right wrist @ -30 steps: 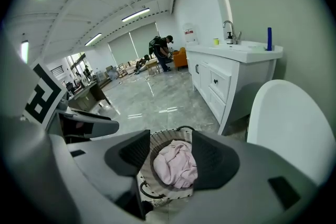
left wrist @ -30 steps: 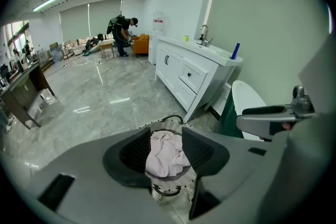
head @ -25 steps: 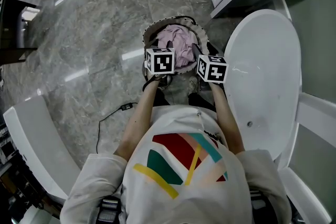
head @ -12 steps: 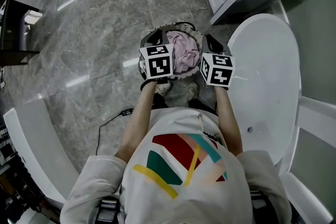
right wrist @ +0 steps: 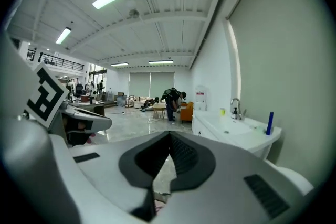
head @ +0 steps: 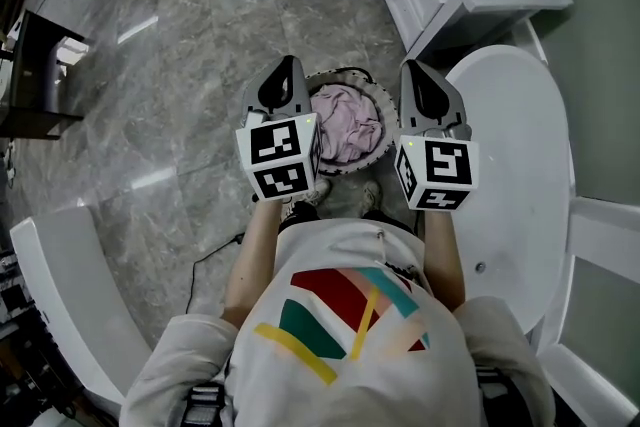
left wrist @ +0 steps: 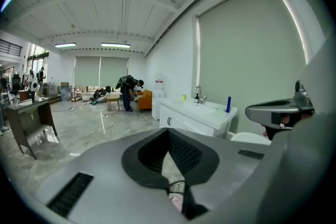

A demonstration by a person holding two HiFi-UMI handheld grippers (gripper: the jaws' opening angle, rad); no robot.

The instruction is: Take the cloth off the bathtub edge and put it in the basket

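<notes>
The left claw point(head: 287, 65) has risen from low over the basket point(head: 345, 73) and now hangs well above the grey floor point(head: 150, 65) at the basket's left side. Its jaws have just been closing and now sit tip to tip with nothing between them; in the left gripper view only a scrap of pink shows far below, through the gap under them. It points forward and a little downward, out across the room rather than at the floor, carried on a left forearm point(head: 252, 260) stretched straight ahead from the body. Between the two claws, the pink cloth point(head: 345, 120) lies bunched inside the basket, apart from both claws and no longer near either set of tips. The right claw point(head: 413, 67) mirrors the left: it too has lifted, its jaws have just been closing and are now fully together and empty. It aims forward with a slight dip on an outstretched right forearm point(head: 445, 255). Further right, the white bathtub point(head: 515, 135) shows no cloth on the part of its edge that is in view. I judge that the cloth has been dropped in, so the task looks finished and the lift is a withdrawal.
</notes>
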